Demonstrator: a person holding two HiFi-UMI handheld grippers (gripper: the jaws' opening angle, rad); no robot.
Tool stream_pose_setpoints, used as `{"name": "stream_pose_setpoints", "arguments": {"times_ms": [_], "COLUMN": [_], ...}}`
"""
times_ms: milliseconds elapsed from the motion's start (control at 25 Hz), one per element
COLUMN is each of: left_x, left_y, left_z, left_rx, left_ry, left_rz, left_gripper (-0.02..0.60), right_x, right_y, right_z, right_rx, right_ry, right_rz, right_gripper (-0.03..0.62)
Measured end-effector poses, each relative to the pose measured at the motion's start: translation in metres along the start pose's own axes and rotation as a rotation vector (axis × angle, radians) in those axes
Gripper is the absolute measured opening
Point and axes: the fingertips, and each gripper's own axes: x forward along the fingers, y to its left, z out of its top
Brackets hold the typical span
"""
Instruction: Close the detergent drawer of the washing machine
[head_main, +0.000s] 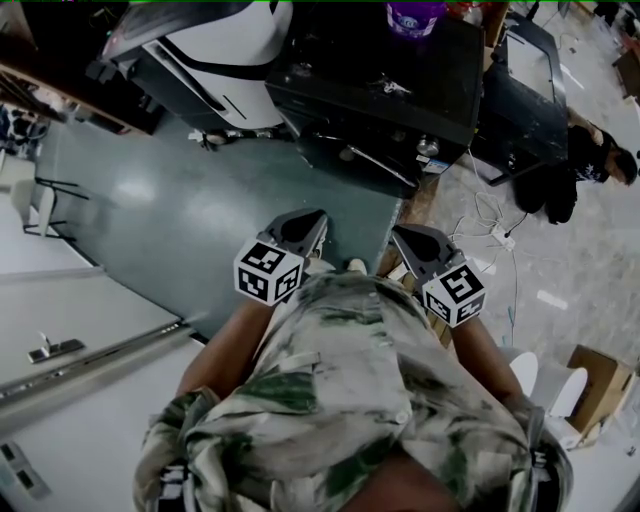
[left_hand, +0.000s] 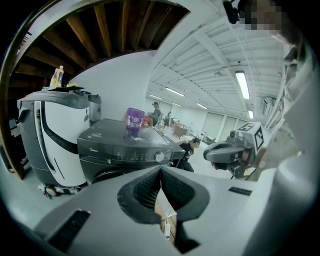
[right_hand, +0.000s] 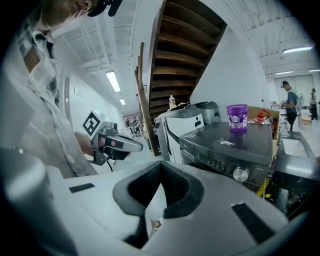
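Your left gripper (left_hand: 161, 168): jaws fully together, nothing between them. Your right gripper (right_hand: 160, 165): same, jaws meet at the tips and are empty. You hold both close in front of your chest, side by side but apart, tilted slightly down and aimed at the washing machine (head_main: 380, 90). Neither touches it.

The washing machine is dark and stands on the green floor (head_main: 200, 200), straight ahead of you. A white machine (head_main: 215, 50) sits just beside it on your left. The detergent drawer (left_hand: 97, 151) is at the left end of the control strip, with the knob (left_hand: 160, 156) at the right end. From the left gripper view the drawer front looks flush with the strip; the head view is too dark to confirm.

A purple tub (head_main: 413, 17) stands upright on the washer's top, toward its back edge.
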Motion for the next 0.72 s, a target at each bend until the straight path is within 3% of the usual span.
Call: {"name": "stream_pose_setpoints", "arguments": {"times_ms": [720], "left_x": [0.007], "left_y": [0.019], "left_z": [-0.001], "left_rx": [-0.009], "left_ry": [0.015], "left_rz": [-0.002], "left_gripper": [0.025], "right_x": [0.013], "right_y": [-0.004], "right_z": [-0.002], "right_rx": [0.015], "right_ry": [0.013], "right_rz": [-0.011], "right_gripper": [0.02]}}
